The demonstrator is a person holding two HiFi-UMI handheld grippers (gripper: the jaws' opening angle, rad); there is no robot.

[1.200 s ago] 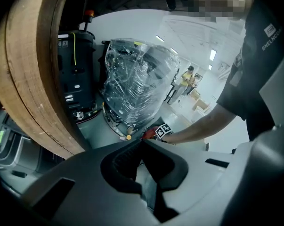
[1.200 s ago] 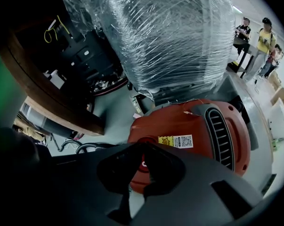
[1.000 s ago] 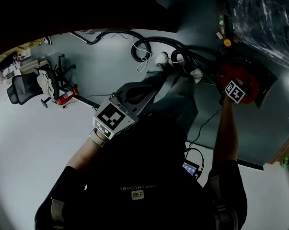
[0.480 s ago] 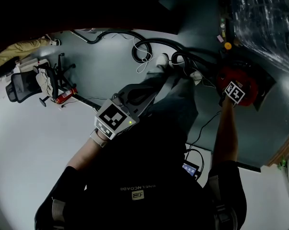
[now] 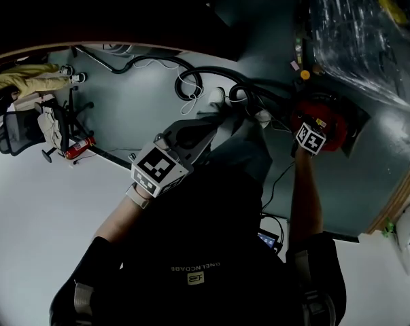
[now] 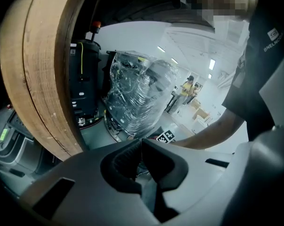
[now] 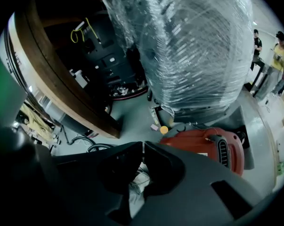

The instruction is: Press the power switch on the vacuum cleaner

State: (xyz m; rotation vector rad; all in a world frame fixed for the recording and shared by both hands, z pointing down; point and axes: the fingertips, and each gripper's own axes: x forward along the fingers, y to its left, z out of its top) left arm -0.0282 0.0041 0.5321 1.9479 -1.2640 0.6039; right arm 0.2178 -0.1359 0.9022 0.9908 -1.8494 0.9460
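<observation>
Head view: the right gripper is over the red vacuum cleaner on the floor, and the left gripper is well apart from it. Left gripper view: jaws together, empty. Right gripper view: jaws together, empty. The vacuum cleaner, rounded with a dark slotted vent, lies just beyond and right of the tips.

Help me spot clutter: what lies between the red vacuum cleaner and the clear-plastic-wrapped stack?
A small orange round object and a pinkish scrap on the floor, in the right gripper view.
</observation>
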